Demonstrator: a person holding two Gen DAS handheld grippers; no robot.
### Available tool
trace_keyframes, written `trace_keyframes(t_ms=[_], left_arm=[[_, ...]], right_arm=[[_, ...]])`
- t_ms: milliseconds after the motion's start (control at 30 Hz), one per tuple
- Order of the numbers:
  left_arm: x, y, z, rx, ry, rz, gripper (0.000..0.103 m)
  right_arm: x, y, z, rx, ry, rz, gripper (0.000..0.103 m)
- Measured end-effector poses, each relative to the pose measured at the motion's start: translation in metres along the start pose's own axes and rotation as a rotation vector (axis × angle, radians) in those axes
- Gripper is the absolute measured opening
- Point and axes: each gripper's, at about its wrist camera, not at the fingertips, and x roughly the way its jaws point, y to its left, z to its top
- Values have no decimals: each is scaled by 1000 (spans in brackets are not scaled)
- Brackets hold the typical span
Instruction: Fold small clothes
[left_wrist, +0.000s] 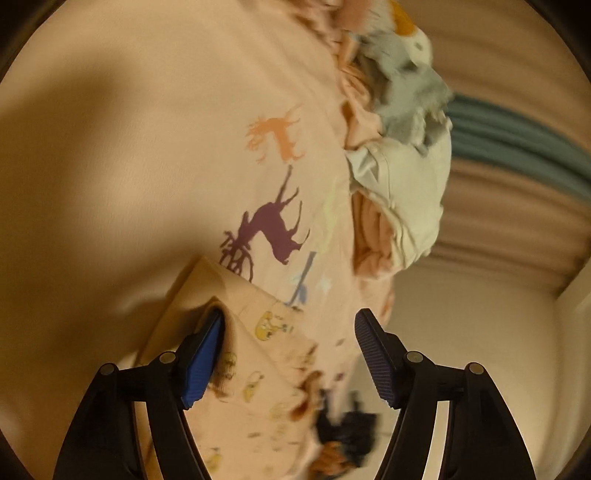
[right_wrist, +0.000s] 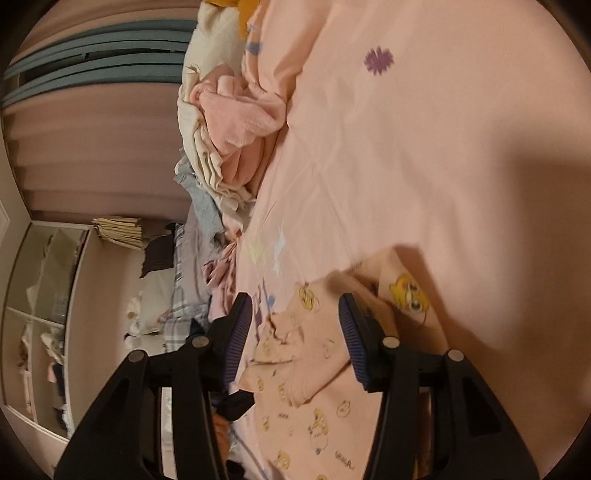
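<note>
The left gripper (left_wrist: 288, 354) stands spread over a small pink garment (left_wrist: 258, 369) printed with yellow cartoon figures, which lies on a pink bed sheet (left_wrist: 166, 129) patterned with deer; the left pad sits at a raised fold of the cloth without pinching it, and the other pad hangs clear. Beyond, a heap of clothes (left_wrist: 399, 147) in pink, cream and grey is piled along the edge of the bed, with curtains behind. In the right wrist view, the same heap of clothes (right_wrist: 229, 122) lies at the upper left, and a shelf unit stands lower left. The right gripper (right_wrist: 295, 332) is also spread, its pads either side of a rumpled part of the garment (right_wrist: 306, 354), apparently not pressing on it.
</note>
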Motion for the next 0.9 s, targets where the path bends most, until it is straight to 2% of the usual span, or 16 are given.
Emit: trace_keyframes(t_ms=[133,233,300,333,400,467,667,900], left_arm=[[-20,-16,2,108,-67,11,69],[-32,-27,-3,175,-71,45,69],[-36,-36,-13,267,-60,131,70],[-36,-40,-21,325,-48,198,69],[-33,-42,-37,443,-15,324,70],[-30,-37,-53,512,28,393,69],[-19,-25,-91,620,138,457,70],[-7,-19,-98,608,177,440,70]], right_arm=[[-17,15,2,-77,-65,42,50],[-23,29,-2,-151,-42,10,50],[-21,41,-8,-244,-12,-89,50],[-19,48,-12,-310,-2,-154,50],[-17,56,-18,-406,12,-222,50],[-8,58,-19,-476,17,-274,50],[20,55,-9,-609,87,-389,49],[52,54,-6,-723,178,-445,50]])
